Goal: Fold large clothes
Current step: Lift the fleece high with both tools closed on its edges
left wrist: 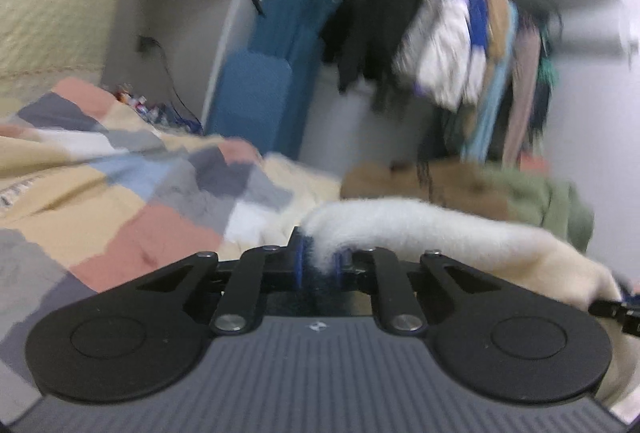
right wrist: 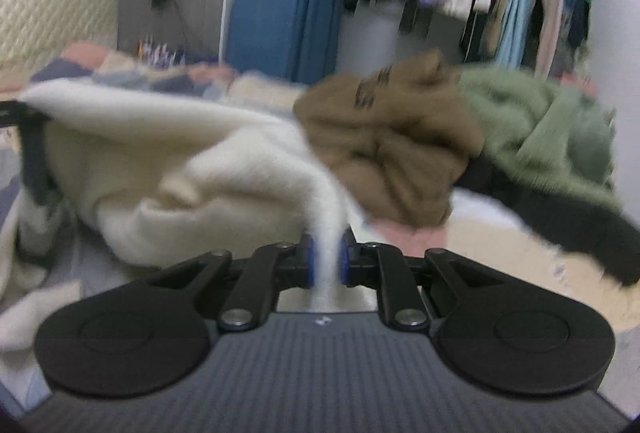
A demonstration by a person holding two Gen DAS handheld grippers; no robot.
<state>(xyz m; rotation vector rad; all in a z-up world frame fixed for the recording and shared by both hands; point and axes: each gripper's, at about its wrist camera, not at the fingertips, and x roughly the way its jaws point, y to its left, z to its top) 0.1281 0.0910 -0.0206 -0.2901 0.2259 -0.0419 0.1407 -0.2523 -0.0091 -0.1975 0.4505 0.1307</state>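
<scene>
**A:** Sweater (right wrist: 168, 137), cream fleece, is over the bed (left wrist: 120, 193), just beside the brown garment (right wrist: 384, 153) and partly lifted. Both tools are clamped on it.

**B:** Confirm grips?

**A:** Left gripper (left wrist: 318, 259): jaws pinched on a fold of cream pile, blue pads (left wrist: 299, 261) pressing either side. Right gripper (right wrist: 328, 257): same, a narrow strip of fleece squeezed between its pads. Neither is empty.

**B:** Why two pinch points?

**A:** My read: two points on one edge, so the cloth hangs between them and can be spread flat before folding. One grip would leave it bunched.

**B:** Orientation?

**A:** Long axis runs roughly side to side between the tools. In the left view, a cream band stretches from the jaws off to the right, toward the other tool's tip at frame edge. In the right view the top edge runs left to the other gripper and the body sags below it, crumpled. Can't tell collar from hem; too blurred.

**B:** Neighbours?

**A:** Brown garment touches or overlaps the sweater's right side; green one (right wrist: 540, 121) lies beyond the brown, dark piece (right wrist: 560, 225) beneath it. Risk, as I judge it: lifting drags the brown one along.

**B:** Stage?

**A:** Early. Picked up, not yet laid out.
</scene>
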